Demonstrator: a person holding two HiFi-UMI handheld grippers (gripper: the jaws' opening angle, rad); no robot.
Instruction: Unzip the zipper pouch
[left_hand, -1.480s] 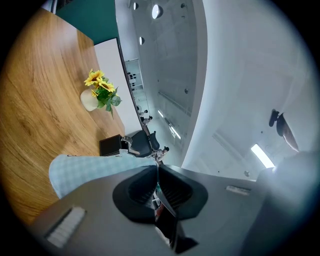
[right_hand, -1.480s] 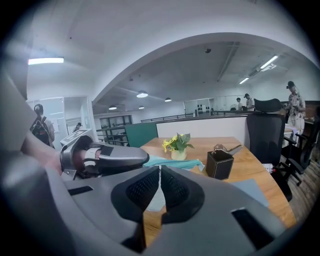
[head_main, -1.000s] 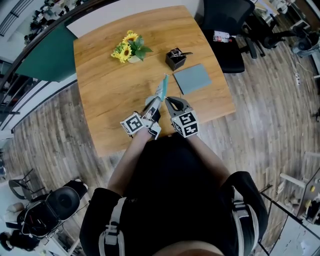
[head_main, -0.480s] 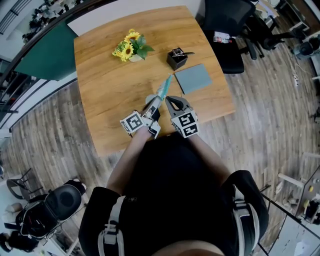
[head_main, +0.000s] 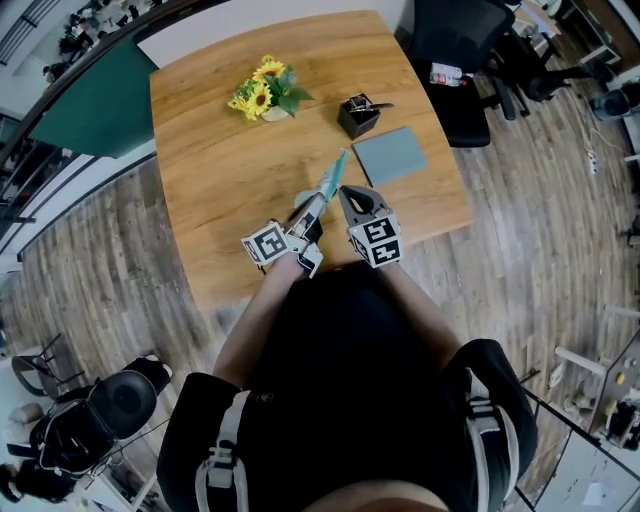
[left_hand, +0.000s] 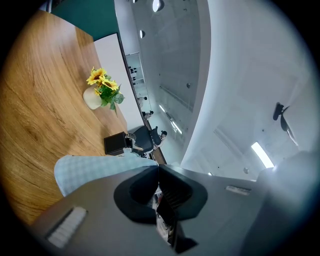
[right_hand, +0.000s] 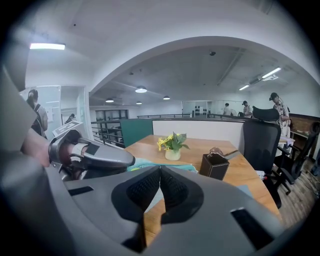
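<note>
head view | left tongs (head_main: 306, 214) clamped on pouch (head_main: 329, 179) end | right tongs (head_main: 346, 192) closed, tips beside pouch

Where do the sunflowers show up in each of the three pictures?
Head view: sunflowers upper middle, at the far left part of the table.
Left gripper view: sunflowers upper left, on the table.
Right gripper view: sunflowers near the middle, towards the table's far end.
Shared landmark: the black box standing near them shows in all three.
</note>
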